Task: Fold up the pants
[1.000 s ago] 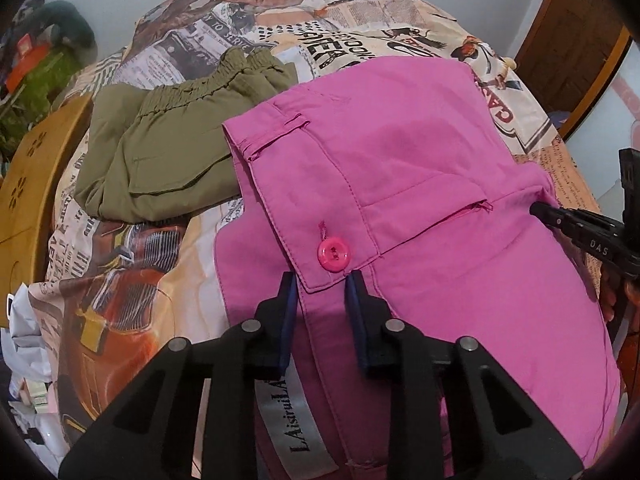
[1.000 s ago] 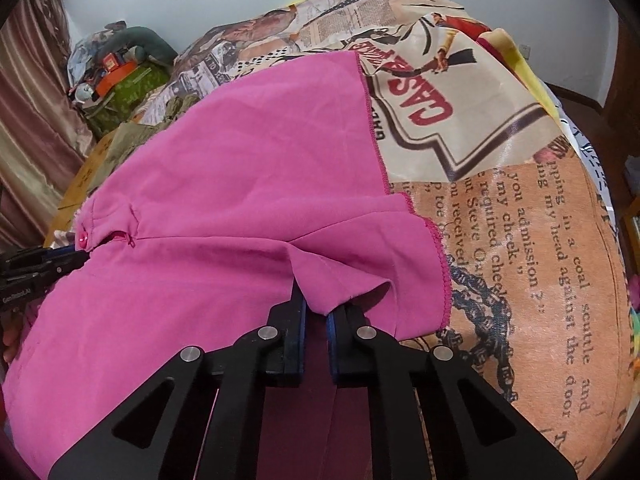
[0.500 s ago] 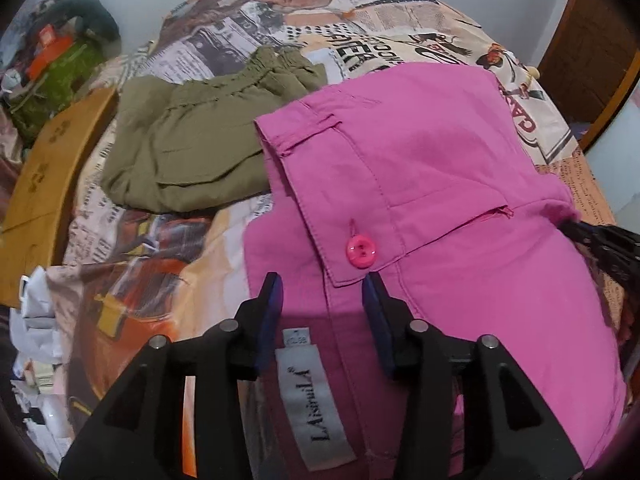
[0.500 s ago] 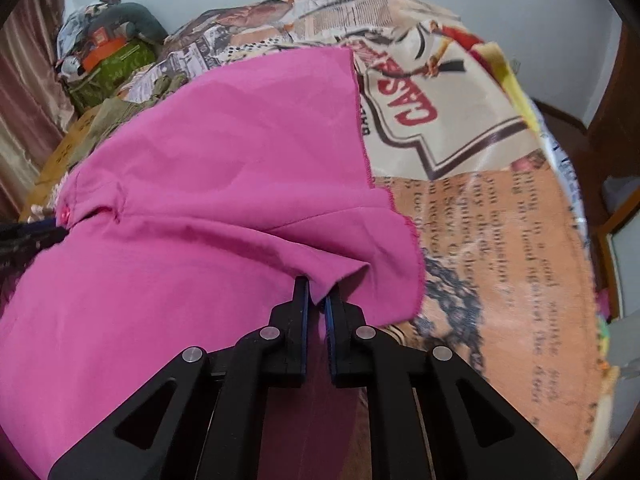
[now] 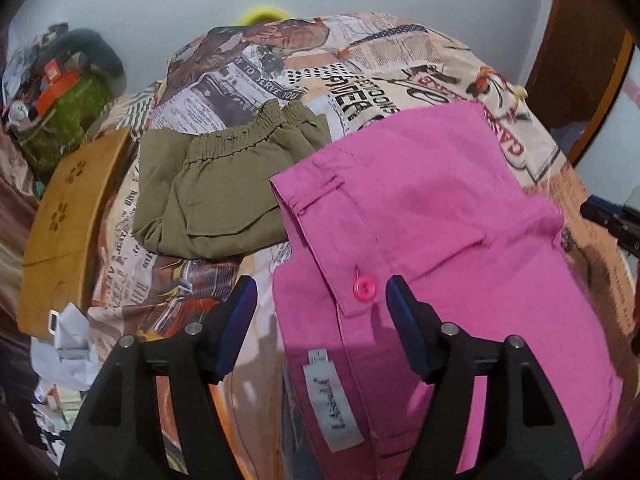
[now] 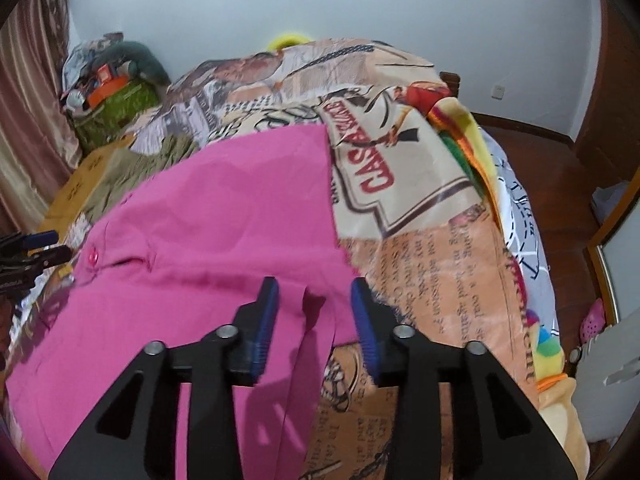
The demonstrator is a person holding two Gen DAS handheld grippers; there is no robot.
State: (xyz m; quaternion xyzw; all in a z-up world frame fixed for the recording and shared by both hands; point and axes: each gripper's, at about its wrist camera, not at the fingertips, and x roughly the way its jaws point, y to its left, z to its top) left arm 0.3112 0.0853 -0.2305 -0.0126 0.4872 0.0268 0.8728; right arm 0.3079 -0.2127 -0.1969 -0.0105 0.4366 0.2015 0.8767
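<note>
Both grippers, left gripper (image 5: 320,300) and right gripper (image 6: 314,304), are opening with nothing pinched, hovering over the pink pants (image 5: 440,220) (folded on the bedspread (image 5: 260,80), beside the olive pants (image 5: 216,196)), probably letting the fold settle.

Bright pink pants (image 5: 432,216) lie folded flat on the printed bedspread (image 5: 256,80) (waistband button and label showing).

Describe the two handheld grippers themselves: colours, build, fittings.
The left gripper and the right gripper look alike: matte black plastic frames with triangular cut-outs, round silver rivets at the joints, and two fingers each, faced with ribbed dark-blue pads. No cables, sleeves or legible markings show.
</note>
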